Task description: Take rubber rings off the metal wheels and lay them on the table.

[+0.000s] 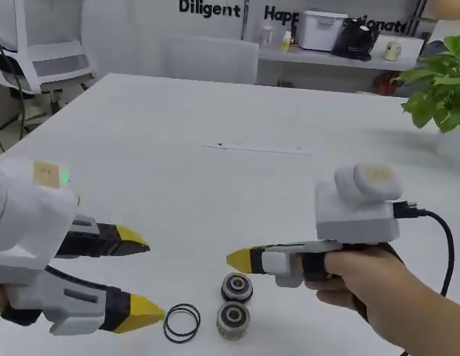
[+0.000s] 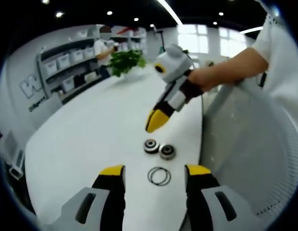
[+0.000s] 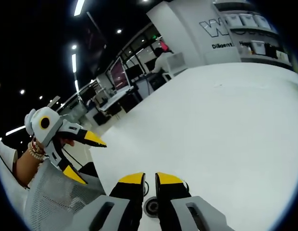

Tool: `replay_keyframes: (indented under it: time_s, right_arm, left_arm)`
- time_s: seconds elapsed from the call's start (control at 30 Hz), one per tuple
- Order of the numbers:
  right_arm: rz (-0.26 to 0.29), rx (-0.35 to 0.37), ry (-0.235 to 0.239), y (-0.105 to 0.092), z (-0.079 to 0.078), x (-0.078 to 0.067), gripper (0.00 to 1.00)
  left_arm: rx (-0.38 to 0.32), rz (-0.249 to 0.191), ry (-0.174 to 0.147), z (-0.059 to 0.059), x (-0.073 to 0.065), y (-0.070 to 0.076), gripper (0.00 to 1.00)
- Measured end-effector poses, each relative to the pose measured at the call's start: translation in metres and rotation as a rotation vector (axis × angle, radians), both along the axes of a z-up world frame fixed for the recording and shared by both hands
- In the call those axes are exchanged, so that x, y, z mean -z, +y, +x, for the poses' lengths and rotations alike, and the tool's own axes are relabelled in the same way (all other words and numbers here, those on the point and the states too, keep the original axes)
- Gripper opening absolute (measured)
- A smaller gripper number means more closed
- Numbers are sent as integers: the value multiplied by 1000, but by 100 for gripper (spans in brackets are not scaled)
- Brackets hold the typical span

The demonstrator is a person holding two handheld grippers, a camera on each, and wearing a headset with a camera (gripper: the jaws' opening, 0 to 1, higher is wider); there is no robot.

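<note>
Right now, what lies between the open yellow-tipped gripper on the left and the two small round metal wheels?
Thin black rubber rings lie flat on the white table, just past the left gripper; the head view shows it.

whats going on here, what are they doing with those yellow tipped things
A person holds a gripper in each hand over a white table. Two small metal wheels sit near its front edge, with black rubber rings lying flat beside them. The left gripper hovers by the rings with its jaws wide open. The right gripper points at the wheels with its jaws nearly closed. Neither holds anything.
</note>
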State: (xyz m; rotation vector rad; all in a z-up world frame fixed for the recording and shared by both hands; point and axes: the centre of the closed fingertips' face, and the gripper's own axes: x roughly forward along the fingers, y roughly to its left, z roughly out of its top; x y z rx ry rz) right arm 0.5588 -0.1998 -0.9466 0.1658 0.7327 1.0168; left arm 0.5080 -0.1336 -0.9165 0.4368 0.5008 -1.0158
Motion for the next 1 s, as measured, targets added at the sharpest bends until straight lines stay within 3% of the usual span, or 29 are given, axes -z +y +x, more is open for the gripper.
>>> replay_keyframes:
  time_s: [0.13, 0.27, 0.47, 0.7, 0.9, 1.0]
  right_arm:
    - [-30, 13, -8, -7, 3, 5, 8]
    - [-37, 5, -16, -10, 5, 6, 10]
    - [-97, -12, -40, -19, 5, 18, 11]
    - [-57, -34, -82, -11, 5, 13, 18]
    - [-91, -19, -109, -19, 13, 23, 19]
    - [-102, -6, -110, -22, 17, 28, 19]
  left_arm:
    - [19, -12, -14, 14, -5, -10, 50]
    - [28, -52, -18, 30, -9, -21, 49]
    - [10, -52, -31, 56, -4, -31, 46]
    - [-63, -130, -20, 77, 6, -42, 39]
    - [-120, -151, -38, 81, 22, -45, 35]
    - [-117, -146, -24, 77, 33, -50, 31]
